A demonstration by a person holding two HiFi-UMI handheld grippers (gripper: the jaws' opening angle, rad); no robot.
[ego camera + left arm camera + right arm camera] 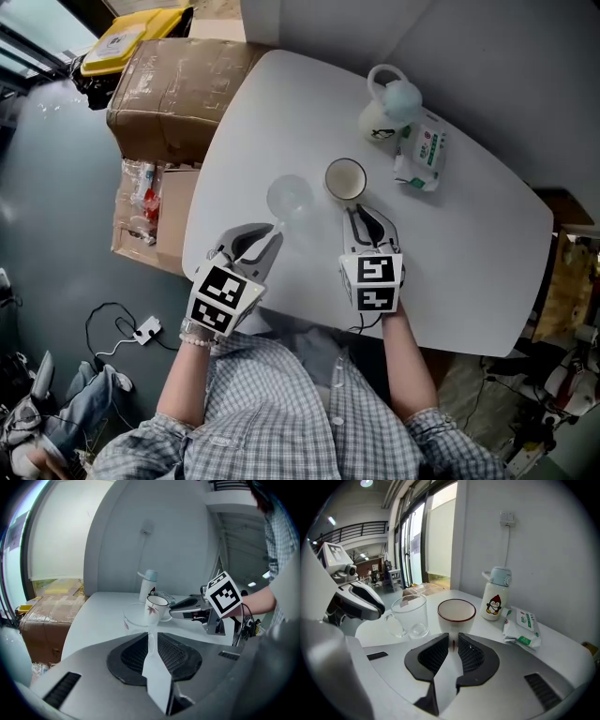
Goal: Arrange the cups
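Left gripper (274,231), head view: jaws drawn in narrow on the handle of the glass cup (289,195), which stands on the white table (469,244) at the gripper's 1 o'clock. Right gripper (361,212) is likewise closed on the handle of the white cup (345,179), at its 11 o'clock. The two cups stand just beside each other, glass one on the left. A penguin flask (384,111) is at 1 o'clock from the white cup, with a wipes packet (424,150) touching its right. A cardboard box (173,84) sits off the table at 10 o'clock.

Left gripper view: the clear handle runs as a pale strip between the near-closed jaws. Only this view shows a red leaf print on the white cup's wall, and the right gripper's tips at that cup's handle.

Right gripper view: a thin sliver of handle lies in the slim gap between the jaws. The cup's reddish rim and bare inside show, as does the glass cup's thick base. The penguin print is plain at 1 o'clock.
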